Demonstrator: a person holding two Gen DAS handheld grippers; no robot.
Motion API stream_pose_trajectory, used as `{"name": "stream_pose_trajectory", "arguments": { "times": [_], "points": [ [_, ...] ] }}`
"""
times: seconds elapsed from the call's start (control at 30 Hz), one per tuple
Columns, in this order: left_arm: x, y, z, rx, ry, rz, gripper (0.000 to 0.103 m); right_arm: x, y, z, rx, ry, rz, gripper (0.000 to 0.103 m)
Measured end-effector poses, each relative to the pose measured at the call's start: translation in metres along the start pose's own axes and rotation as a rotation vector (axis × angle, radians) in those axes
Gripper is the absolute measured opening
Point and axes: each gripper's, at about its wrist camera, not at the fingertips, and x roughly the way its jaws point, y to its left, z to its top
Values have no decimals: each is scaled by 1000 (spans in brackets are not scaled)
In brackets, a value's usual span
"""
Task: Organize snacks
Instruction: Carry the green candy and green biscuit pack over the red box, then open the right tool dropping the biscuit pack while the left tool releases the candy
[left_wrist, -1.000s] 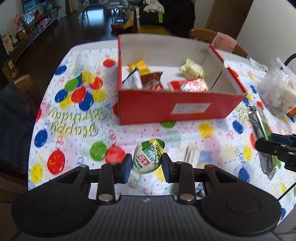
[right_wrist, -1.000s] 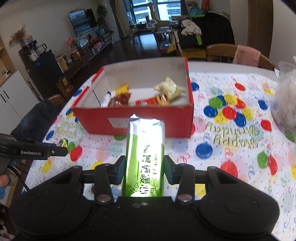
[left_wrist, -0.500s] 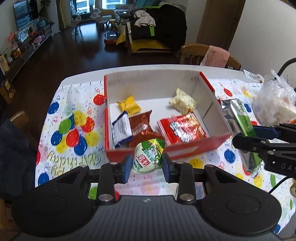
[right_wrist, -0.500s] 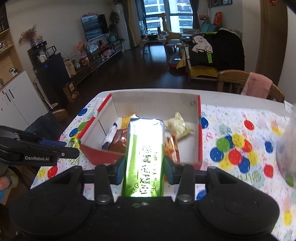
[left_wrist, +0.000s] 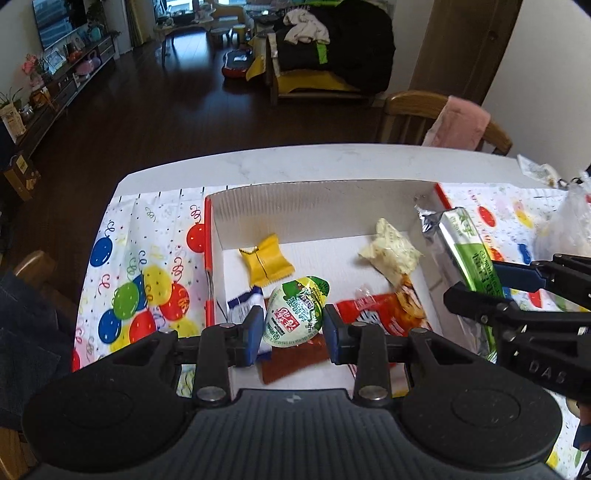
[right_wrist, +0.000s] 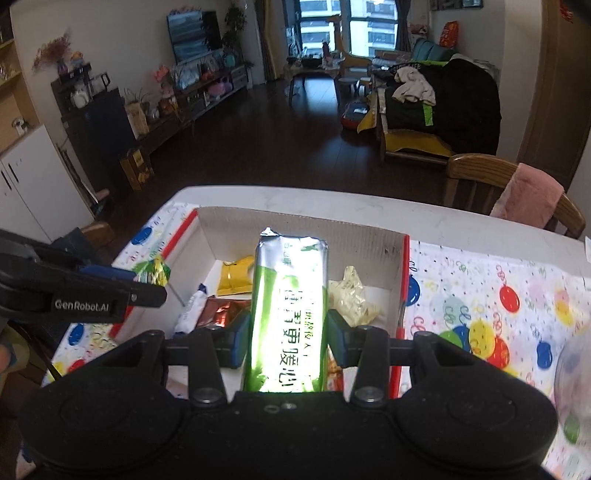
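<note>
Snacks: several already lie in the red box; your left gripper clamps the jelly cup above it, your right gripper the green packet. Both await release.

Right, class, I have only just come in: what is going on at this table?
A person with a gripper in each hand is sorting snacks into a red box. The left gripper is shut on a jelly cup above the box; the right gripper is shut on a green snack pack, also over it. Several snacks already lie inside.
</note>
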Motion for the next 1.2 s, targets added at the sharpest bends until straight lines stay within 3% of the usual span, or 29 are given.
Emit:
{"name": "stream_pose_trajectory", "arguments": {
  "times": [0.37, 0.53, 0.93, 1.2],
  "points": [
    [66, 2, 30, -21, 153, 73, 33, 81, -6, 9, -20, 196, 9, 41],
    [86, 0, 37, -12, 202, 70, 33, 104, -8, 9, -12, 251, -8, 41],
    [117, -2, 31, 32, 303, 68, 35, 116, -7, 7, -48, 275, -36, 43],
    [111, -5, 29, 28, 285, 58, 38, 111, -8, 4, -50, 259, -52, 49]
  ]
}}
